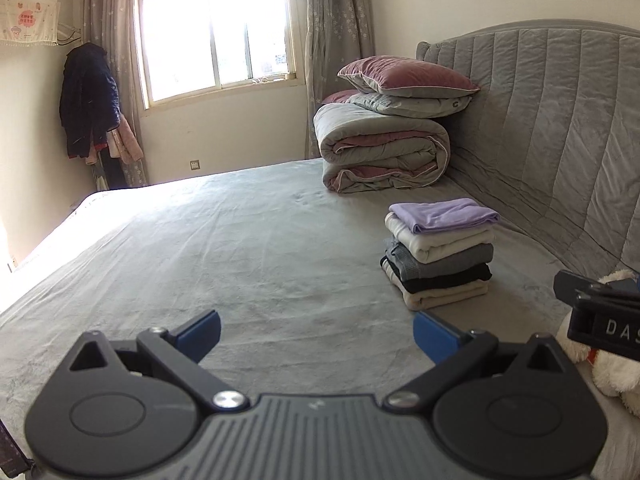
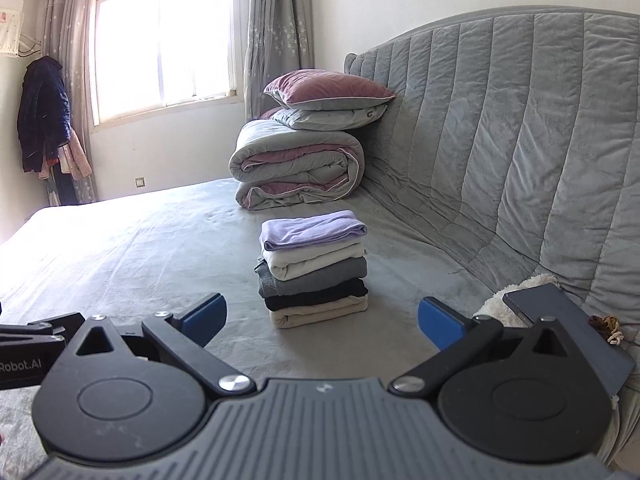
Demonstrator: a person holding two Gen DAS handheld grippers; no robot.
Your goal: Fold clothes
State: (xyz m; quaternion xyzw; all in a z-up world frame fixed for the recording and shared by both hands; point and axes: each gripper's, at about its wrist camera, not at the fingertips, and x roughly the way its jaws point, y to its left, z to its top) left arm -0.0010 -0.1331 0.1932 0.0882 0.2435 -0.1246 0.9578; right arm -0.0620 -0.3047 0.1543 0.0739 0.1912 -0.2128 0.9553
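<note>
Both the left gripper [image 1: 316, 338] and right gripper [image 2: 322, 320] hover level above the bed [image 1: 240, 248], jaws spread wide and empty, facing the folded stack [image 2: 314, 268].

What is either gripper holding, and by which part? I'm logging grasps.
Nothing. The left gripper and the right gripper are both open and empty above the bed; the folded clothes sit untouched.
</note>
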